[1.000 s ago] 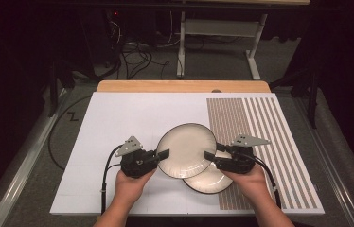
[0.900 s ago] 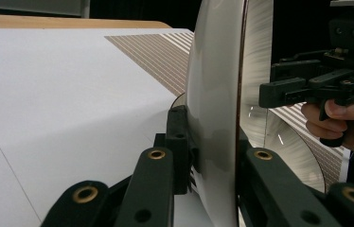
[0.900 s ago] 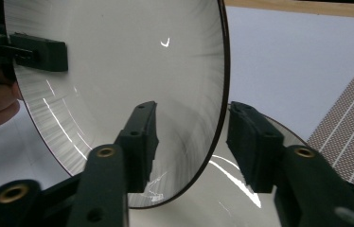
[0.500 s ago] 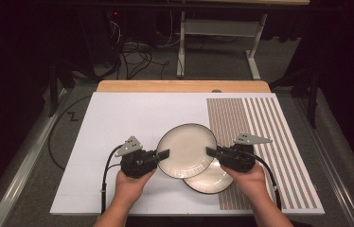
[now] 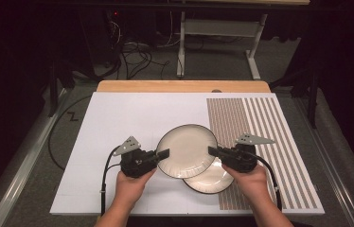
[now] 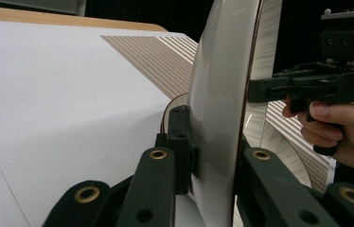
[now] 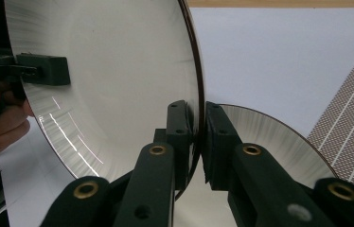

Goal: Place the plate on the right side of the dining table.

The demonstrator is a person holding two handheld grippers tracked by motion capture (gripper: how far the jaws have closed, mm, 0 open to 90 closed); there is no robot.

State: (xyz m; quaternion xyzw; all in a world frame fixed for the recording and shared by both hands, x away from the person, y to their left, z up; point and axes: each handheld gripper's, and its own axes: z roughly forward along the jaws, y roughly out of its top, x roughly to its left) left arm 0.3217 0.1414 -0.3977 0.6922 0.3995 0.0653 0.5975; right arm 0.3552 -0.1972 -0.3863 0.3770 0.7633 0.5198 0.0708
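Clamping the left rim of the upper plate, the left gripper holds it just above the lower plate, near the front edge of the white mat. At right, the right gripper has just been closing and now pinches the opposite rim. Uneven lifting could likely tilt the plate, slipping it from the thin-edge grips onto the one beneath.
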